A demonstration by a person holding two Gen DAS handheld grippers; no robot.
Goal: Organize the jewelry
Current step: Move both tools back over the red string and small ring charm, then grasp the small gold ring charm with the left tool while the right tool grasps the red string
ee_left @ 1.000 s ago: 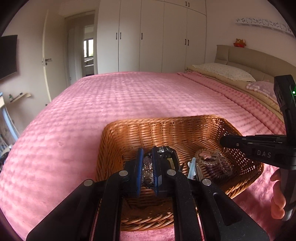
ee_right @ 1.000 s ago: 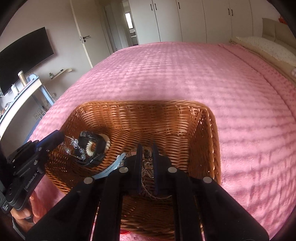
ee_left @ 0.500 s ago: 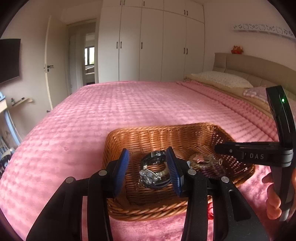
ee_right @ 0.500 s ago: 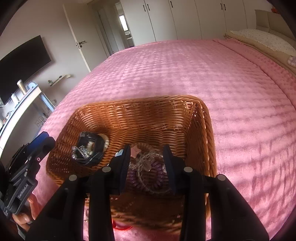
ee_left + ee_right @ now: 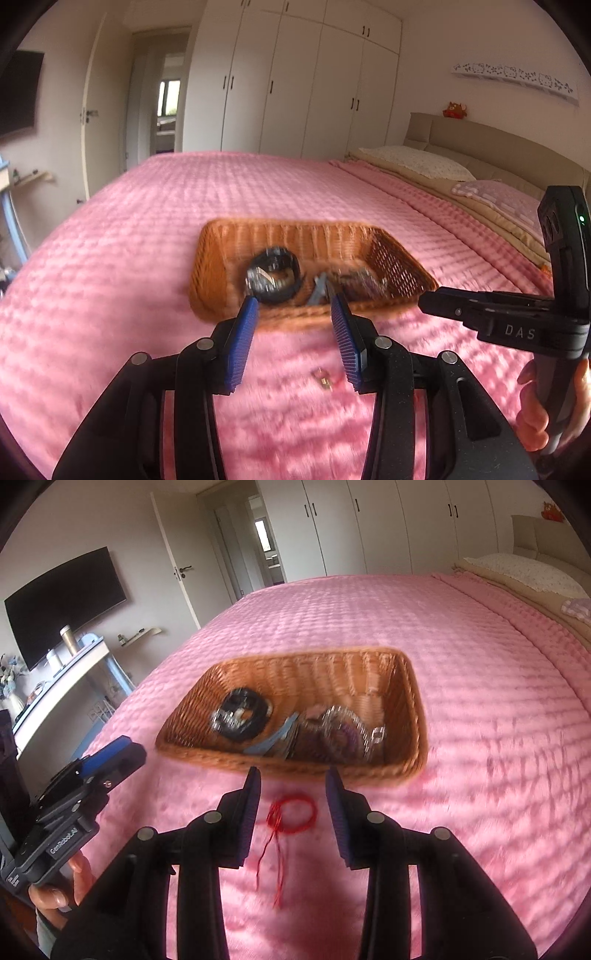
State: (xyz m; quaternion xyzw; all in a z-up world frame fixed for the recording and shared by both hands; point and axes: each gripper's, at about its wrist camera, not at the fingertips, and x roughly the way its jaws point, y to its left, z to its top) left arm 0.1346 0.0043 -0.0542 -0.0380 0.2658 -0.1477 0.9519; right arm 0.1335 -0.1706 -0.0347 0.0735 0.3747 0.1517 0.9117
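A wicker basket [image 5: 218,266] [image 5: 413,701] sits on the pink bedspread. In it lie a black watch with a bead bracelet [image 5: 275,275] [image 5: 242,716], a pale blue clip [image 5: 275,738] and a tangle of silver and purple bracelets [image 5: 358,282] [image 5: 341,731]. My left gripper [image 5: 293,306] is open and empty, pulled back in front of the basket. A small gold earring [image 5: 322,378] lies on the bedspread between its fingers. My right gripper [image 5: 293,775] is open and empty above a red string bracelet [image 5: 293,812] on the bedspread.
The pink bedspread [image 5: 258,184] stretches beyond the basket to pillows [image 5: 413,162] and a headboard at right. White wardrobes [image 5: 295,81] and a door stand behind. A TV [image 5: 62,602] and a shelf stand at left in the right wrist view.
Both grippers opened, let their jewelry drop into the basket, then pulled back out of it toward me. The red string and the earring have come into view.
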